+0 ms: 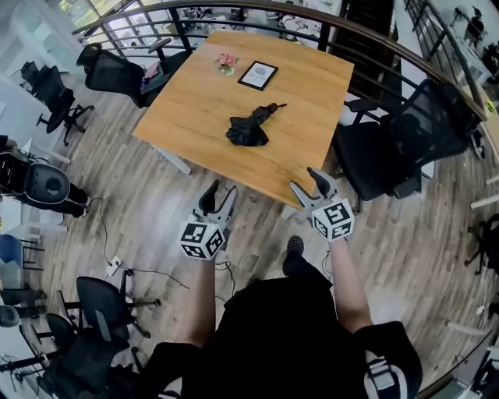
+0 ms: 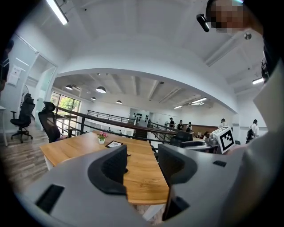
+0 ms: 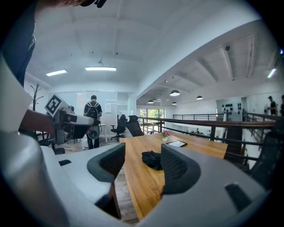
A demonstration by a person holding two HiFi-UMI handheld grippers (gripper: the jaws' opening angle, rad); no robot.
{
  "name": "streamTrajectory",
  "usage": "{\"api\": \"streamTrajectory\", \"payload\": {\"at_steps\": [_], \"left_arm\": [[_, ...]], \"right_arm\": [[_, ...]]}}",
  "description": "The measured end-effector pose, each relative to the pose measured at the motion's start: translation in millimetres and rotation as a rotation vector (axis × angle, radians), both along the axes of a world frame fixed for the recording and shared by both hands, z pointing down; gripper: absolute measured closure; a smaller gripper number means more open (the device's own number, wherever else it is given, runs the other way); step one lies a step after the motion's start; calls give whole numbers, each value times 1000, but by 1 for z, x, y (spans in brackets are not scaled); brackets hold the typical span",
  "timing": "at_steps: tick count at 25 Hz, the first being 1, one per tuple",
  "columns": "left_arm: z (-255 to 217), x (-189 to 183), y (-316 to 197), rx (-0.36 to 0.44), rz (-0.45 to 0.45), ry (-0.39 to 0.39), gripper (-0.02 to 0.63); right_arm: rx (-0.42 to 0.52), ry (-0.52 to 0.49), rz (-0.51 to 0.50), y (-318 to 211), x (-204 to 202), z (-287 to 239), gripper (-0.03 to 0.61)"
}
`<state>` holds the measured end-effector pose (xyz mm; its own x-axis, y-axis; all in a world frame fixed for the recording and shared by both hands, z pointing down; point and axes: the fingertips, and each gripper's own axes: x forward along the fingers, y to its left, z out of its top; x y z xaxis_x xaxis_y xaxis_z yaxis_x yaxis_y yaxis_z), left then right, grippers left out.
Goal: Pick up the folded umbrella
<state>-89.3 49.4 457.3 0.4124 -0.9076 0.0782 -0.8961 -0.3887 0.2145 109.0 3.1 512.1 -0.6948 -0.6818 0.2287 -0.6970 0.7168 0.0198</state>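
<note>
Bench (image 1: 204,105): pale wood, square, with the folded umbrella (image 1: 249,129) lying mid-top.
Room: plank floor (image 1: 148,206), black chair (image 1: 405,144) right, railing (image 1: 234,5) far.
My jaws: left gripper (image 1: 221,192), right gripper (image 1: 306,181) — both released, empty.

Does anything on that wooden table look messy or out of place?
Only the black umbrella on the table: its fabric lies bunched and loose, one end poking out. The flowers and framed card behind it look tidy.

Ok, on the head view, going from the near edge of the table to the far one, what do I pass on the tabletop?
folded black umbrella → framed picture → small pot of pink flowers
</note>
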Motion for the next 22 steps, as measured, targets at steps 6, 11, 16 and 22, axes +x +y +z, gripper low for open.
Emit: {"api": "streamTrajectory", "payload": {"at_steps": [6, 11, 16, 22], "left_arm": [[-1, 22, -24, -6, -38, -16, 391], [2, 36, -43, -12, -87, -19, 391], [4, 42, -59, -22, -133, -19, 391], [11, 45, -70, -34, -162, -25, 391]], "right_arm": [[-8, -3, -39, -35, 18, -4, 314], [-16, -1, -91, -62, 29, 3, 316], [-25, -1, -140, -87, 29, 3, 316], [-31, 0, -175, -108, 27, 13, 316]]}}
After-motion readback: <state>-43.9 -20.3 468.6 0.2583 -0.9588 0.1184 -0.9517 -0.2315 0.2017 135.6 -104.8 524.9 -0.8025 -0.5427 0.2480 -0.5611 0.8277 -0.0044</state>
